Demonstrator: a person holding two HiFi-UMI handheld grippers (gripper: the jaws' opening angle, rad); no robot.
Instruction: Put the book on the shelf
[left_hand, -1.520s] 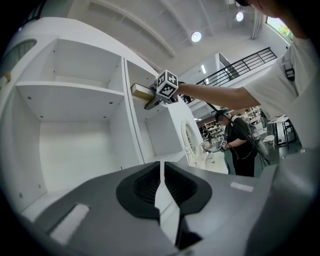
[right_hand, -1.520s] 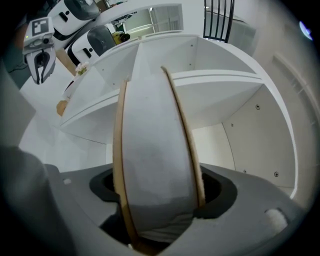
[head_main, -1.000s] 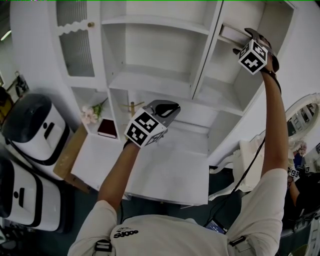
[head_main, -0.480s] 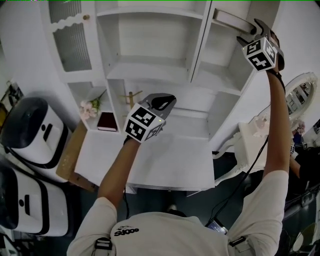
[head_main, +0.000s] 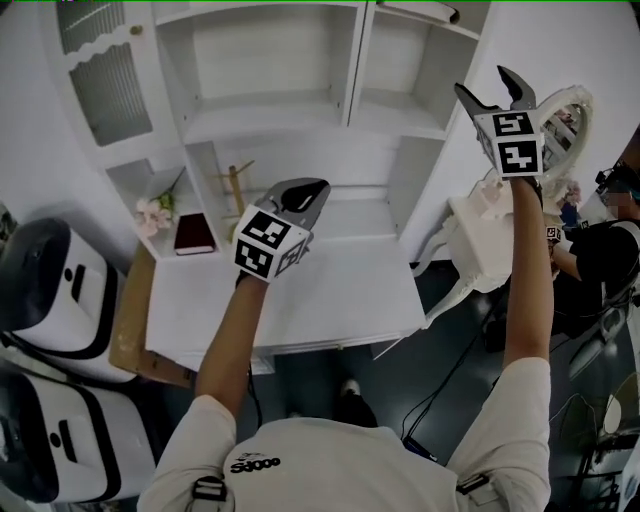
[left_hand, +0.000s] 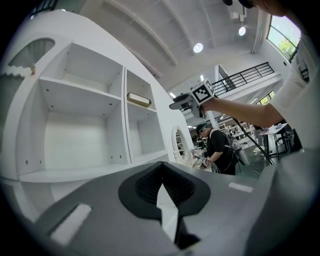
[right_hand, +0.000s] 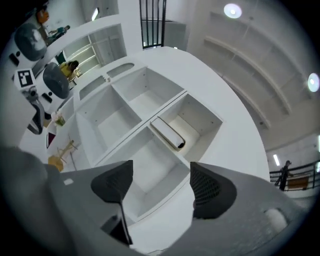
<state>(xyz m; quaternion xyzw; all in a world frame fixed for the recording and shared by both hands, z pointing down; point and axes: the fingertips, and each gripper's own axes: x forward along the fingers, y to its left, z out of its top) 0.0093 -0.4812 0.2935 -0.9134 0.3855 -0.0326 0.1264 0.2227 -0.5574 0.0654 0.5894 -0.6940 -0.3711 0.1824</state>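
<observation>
A pale book (head_main: 422, 11) lies flat on the top right shelf of the white shelf unit (head_main: 270, 115); it also shows as the book (left_hand: 138, 99) and book (right_hand: 168, 133). My right gripper (head_main: 485, 82) is held up in the air to the right of the unit, apart from the book. Its jaws are open and closing, with nothing between them (right_hand: 157, 185). My left gripper (head_main: 300, 192) hovers over the white desk top (head_main: 340, 300), shut and empty (left_hand: 162, 189).
A dark red book (head_main: 191, 234) and pink flowers (head_main: 152, 210) sit in a low left cubby, a wooden stand (head_main: 235, 183) beside them. White-and-black machines (head_main: 50, 285) stand at the left. At the right are an ornate white mirror (head_main: 560, 110) and a person (head_main: 600, 255).
My right gripper has drawn back from the top right shelf, leaving the book lying there, and now hangs beside the unit. The left gripper has barely moved.
</observation>
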